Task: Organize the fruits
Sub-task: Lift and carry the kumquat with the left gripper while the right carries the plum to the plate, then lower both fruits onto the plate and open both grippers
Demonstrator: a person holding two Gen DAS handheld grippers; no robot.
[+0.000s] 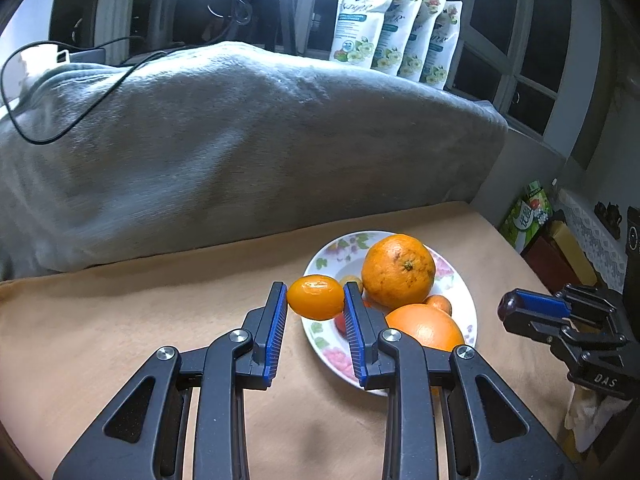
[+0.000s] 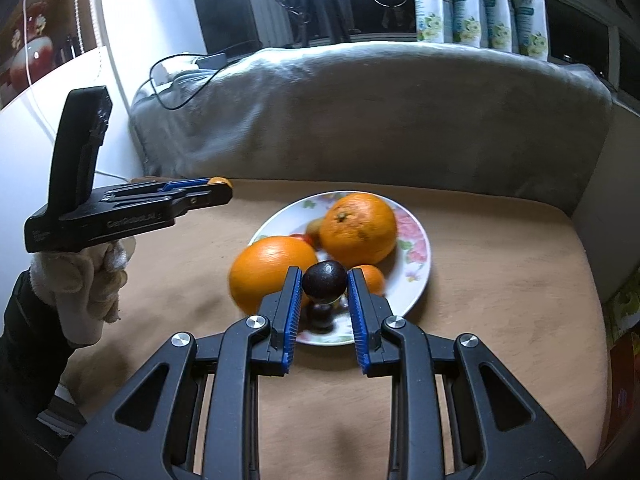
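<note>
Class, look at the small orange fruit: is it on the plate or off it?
Off: the small orange fruit is held between the left tool's pads, beside the plate.

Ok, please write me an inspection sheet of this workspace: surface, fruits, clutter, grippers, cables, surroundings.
Surface: tan table top, bare around the plate.
Job's things: flowered plate holding two big oranges and smaller fruits.
Clutter: nothing seen on the table.
Grippers: left gripper shut on a small orange fruit; right gripper shut on a dark round fruit, above the plate.
Cables: black cable lying on the grey blanket.
Surroundings: refill pouches in a row by the dark windows; gloved hand.
</note>
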